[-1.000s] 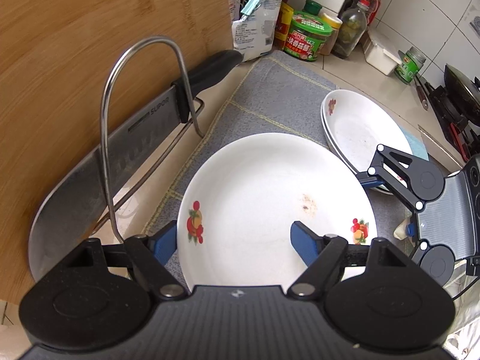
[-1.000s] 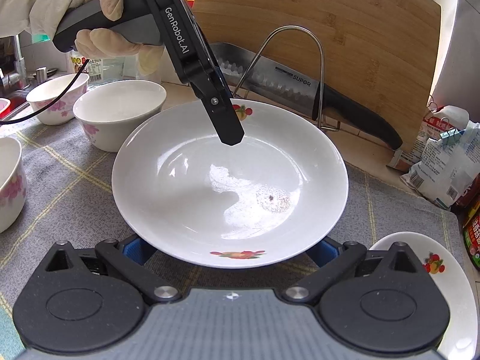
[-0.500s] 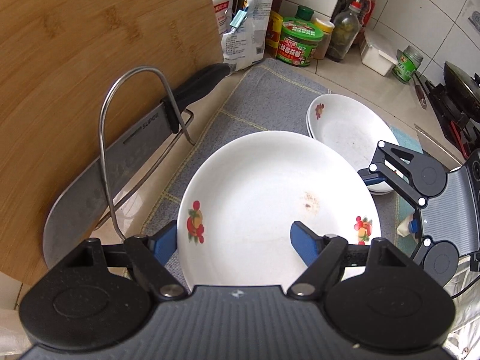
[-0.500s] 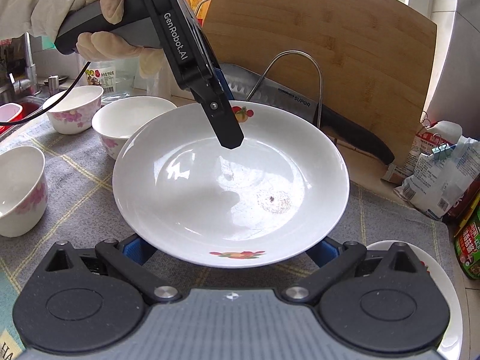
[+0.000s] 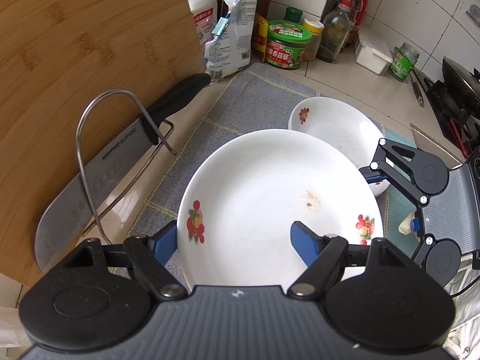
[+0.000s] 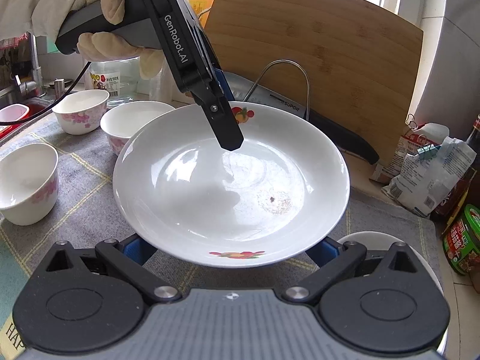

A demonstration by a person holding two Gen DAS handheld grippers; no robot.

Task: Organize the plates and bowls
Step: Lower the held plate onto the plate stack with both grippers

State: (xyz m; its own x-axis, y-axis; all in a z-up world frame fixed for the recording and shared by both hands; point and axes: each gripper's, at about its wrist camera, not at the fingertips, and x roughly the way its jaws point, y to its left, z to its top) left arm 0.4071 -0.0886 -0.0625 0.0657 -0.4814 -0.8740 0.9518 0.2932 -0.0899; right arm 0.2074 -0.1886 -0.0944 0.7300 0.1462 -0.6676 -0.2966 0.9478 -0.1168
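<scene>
Both grippers hold the plate [image 6: 231,186] off the cloth, left gripper [image 5: 231,240] pinching its far rim, right gripper [image 6: 231,249] gripping the near rim, with the stacked plates [image 5: 336,126] just beyond the right one.

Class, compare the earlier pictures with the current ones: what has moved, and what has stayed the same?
The plate, held between the left gripper and right gripper, has risen off the mat; more counter shows around it. Both grips are unchanged. The bowls, knife and second plate stayed put.
</scene>
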